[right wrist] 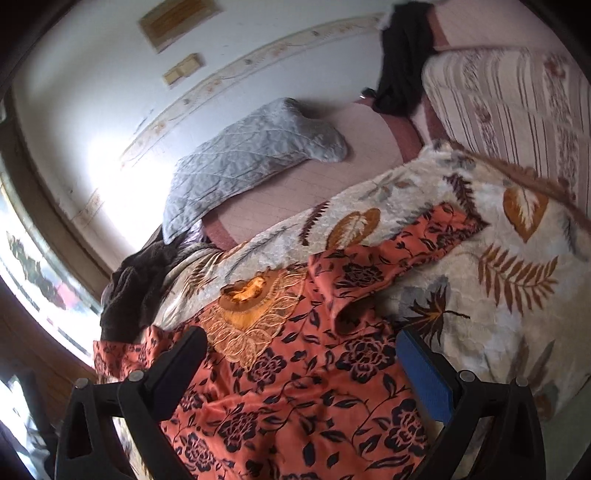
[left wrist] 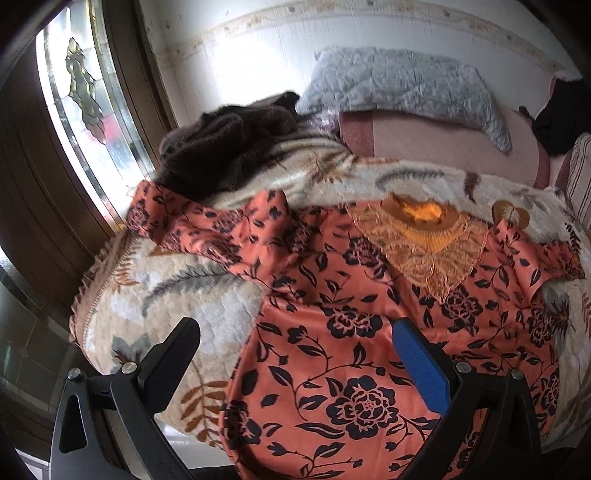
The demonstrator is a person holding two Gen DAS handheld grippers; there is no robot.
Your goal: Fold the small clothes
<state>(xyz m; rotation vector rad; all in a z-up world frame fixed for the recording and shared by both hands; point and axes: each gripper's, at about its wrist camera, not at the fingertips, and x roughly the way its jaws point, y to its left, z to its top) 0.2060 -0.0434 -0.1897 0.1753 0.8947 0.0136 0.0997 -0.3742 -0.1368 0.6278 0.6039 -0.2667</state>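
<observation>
A bed under a cream plush leaf-patterned blanket (left wrist: 221, 325) stands against a white wall with a worn border strip (left wrist: 332, 22), beside a bright leaded-glass window in dark wood (left wrist: 85, 110).

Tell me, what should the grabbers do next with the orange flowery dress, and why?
Probably the left gripper should lower and pinch the orange dress at its side edge. Both grippers are open and hold nothing, and the dress lies spread flat on the leafy blanket, unfolded.
</observation>
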